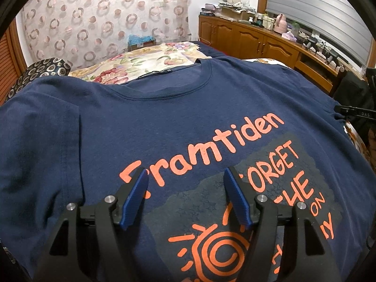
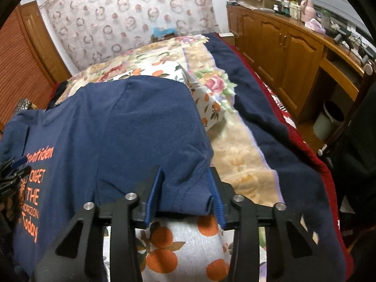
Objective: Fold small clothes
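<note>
A navy T-shirt (image 1: 164,108) with orange print lies face up on the bed, collar at the far end. My left gripper (image 1: 186,176) is open and hovers over the printed chest, holding nothing. In the right wrist view the same shirt (image 2: 131,122) spreads to the left, and its right sleeve edge lies between the open fingers of my right gripper (image 2: 188,176), the jaws wide and not closed on it. The left gripper shows at the far left edge (image 2: 11,171) of that view.
The shirt rests on an orange-print pillow (image 2: 164,246) over a floral bedspread (image 2: 237,145). A dark blue blanket (image 2: 270,117) runs along the bed's right side. Wooden cabinets (image 2: 282,44) with clutter line the right wall, with a bin (image 2: 329,119) below. A patterned curtain (image 1: 105,16) hangs behind.
</note>
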{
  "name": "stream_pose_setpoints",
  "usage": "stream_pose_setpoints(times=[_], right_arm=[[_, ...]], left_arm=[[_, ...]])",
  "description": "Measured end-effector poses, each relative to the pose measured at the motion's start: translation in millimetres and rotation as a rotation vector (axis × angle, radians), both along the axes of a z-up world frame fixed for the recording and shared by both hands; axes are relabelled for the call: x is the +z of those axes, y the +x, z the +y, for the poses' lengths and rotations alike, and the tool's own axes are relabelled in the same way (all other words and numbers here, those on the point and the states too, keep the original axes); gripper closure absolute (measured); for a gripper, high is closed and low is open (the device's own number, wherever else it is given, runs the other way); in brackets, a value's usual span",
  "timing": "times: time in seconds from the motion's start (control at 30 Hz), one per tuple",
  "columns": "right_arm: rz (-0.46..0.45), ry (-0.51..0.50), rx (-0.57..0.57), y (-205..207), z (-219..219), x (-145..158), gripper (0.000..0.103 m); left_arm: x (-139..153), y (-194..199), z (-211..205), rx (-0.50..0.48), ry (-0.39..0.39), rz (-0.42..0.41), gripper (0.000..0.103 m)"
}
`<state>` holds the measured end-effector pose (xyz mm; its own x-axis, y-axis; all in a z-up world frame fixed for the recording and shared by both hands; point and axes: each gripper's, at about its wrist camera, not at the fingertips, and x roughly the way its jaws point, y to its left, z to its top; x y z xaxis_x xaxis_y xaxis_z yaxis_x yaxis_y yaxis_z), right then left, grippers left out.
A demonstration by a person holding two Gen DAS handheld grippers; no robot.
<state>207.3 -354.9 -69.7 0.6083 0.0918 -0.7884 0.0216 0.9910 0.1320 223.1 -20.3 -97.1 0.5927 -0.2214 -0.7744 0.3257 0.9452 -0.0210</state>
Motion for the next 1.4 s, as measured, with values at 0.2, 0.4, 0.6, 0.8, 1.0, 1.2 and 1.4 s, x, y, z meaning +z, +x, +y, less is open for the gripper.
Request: stream_pose_setpoints(times=[0.2,0.4,0.6,0.8,1.0,1.2,1.4], right_arm=[[-0.077,-0.041,-0.004,-6.2,3.7,13.1,0.091],[-0.161,-0.073,0.018,-5.8,17.3,37.7,0.093],[-0.221,-0.049,0.058,2.3,33.3,55.3,0.095],[-0.284,-0.021,0.161,10.1,68.9,76.1,0.095],[-0.272,0.044,0.308,16.9,118.2,75.7,0.095],[-0.163,0.039,0.384,22.7,154.1,39.5,0.088],[-0.151,0.044,0.348,22.0,139.3,38.0,0.064]], left_arm=[[-0.7,1.7,0.2,0.012,0.0,0.002,0.031],[-2.7,4.7,6.1,0.013,-0.002,0.003,0.03],[-4.6,6.1,3.6,-0.014,0.002,0.013,0.019],[-5.1,3.4,-1.4,-0.035,0.002,0.025,0.01],[-3.7,0.3,-5.9,-0.022,0.006,0.024,0.009],[-3.7,1.2,-9.5,-0.015,0.008,0.024,0.008],[-0.8,-0.8,-4.7,-0.007,-0.01,0.024,0.008]])
